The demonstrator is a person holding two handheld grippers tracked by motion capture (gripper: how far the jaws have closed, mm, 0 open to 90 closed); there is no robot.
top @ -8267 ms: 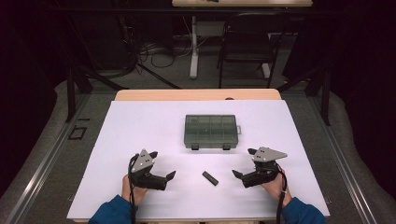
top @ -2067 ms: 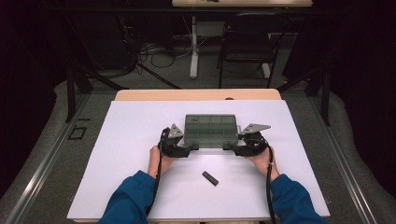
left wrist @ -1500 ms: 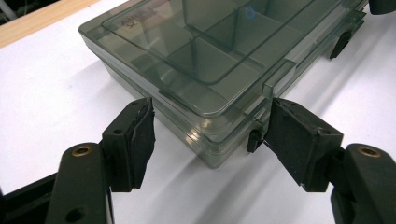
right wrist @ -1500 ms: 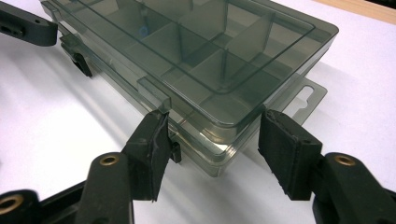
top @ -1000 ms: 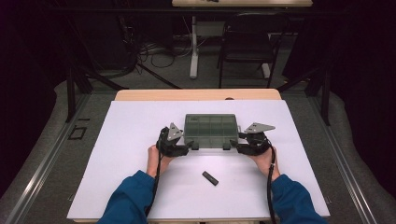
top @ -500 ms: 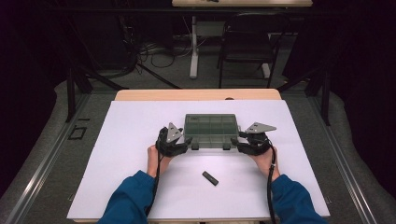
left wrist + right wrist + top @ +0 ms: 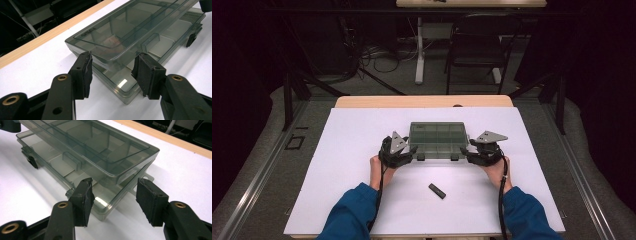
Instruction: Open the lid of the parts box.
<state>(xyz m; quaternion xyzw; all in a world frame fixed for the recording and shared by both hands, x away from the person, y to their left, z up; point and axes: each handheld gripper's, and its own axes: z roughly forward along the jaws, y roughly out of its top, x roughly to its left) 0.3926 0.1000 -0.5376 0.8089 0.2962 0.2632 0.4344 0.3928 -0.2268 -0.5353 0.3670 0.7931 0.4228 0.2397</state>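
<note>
A white sheet [image 7: 362, 145] covers the table [image 7: 422, 101], leaving a strip of light wood bare along the far edge. On the white surface lie a smoky transparent compartment box [image 7: 438, 137], lid slightly raised, and a small black bar-shaped object [image 7: 437, 191] nearer the person.

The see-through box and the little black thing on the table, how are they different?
The see-through box is smoky grey and clear, with dividers inside; the little black thing is solid and dark. The box is much bigger and wide; the black thing is a short bar. The box sits between the left gripper and the right gripper, its lid a bit lifted; the black thing lies alone, nearer the person. Both rest on the white table.
</note>
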